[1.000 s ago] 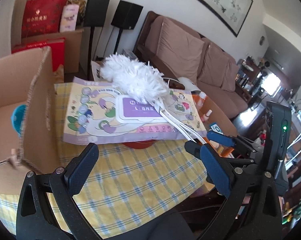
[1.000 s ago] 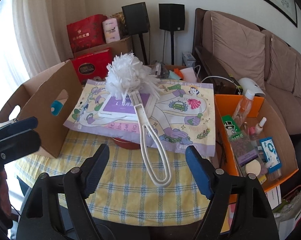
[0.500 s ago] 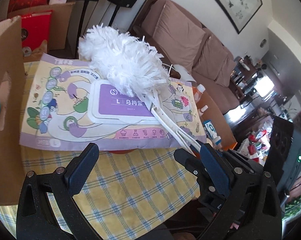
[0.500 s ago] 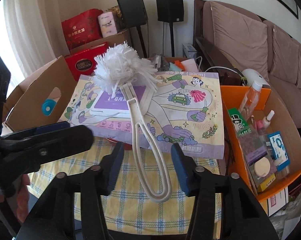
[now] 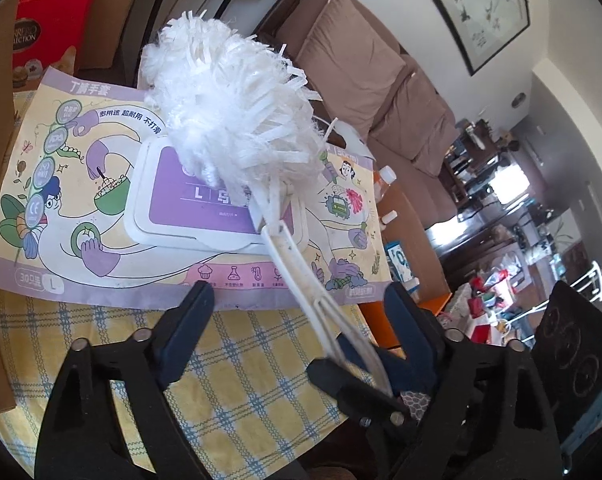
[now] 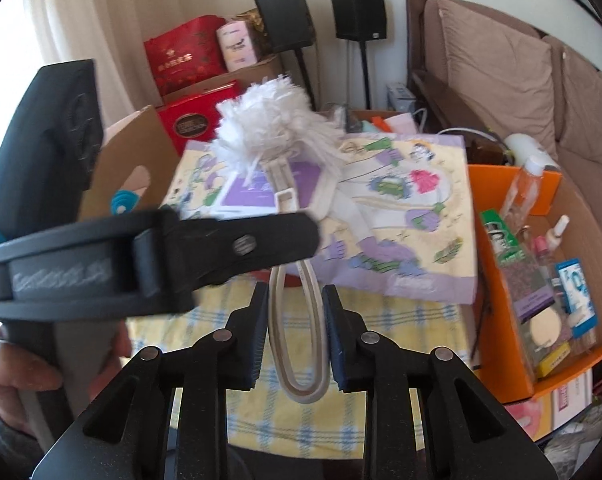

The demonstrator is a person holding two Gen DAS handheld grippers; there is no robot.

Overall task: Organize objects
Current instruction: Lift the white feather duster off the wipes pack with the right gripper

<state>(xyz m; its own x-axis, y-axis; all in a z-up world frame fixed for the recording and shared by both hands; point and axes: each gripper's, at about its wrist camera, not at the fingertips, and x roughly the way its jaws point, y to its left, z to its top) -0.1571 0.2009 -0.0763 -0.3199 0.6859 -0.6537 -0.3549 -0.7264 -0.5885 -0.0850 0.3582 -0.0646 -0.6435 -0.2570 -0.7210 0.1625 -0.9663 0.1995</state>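
Both grippers low in frame, fingers pointing up and away

The right gripper (image 6: pixel 295 340) sits at bottom centre of its view, fingers narrowed to a slim gap. The left gripper (image 5: pixel 297 312) has its fingers spread wide at the bottom of its view; from the right wrist it crosses the left side, a bare hand (image 6: pixel 17 372) gripping its handle.

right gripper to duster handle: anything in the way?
Nothing between them. The right gripper already straddles the looped end of the white duster's handle, fingers on either side with slight gaps. The left gripper crosses above the handle further up, over the glove packet, not in the closing path.
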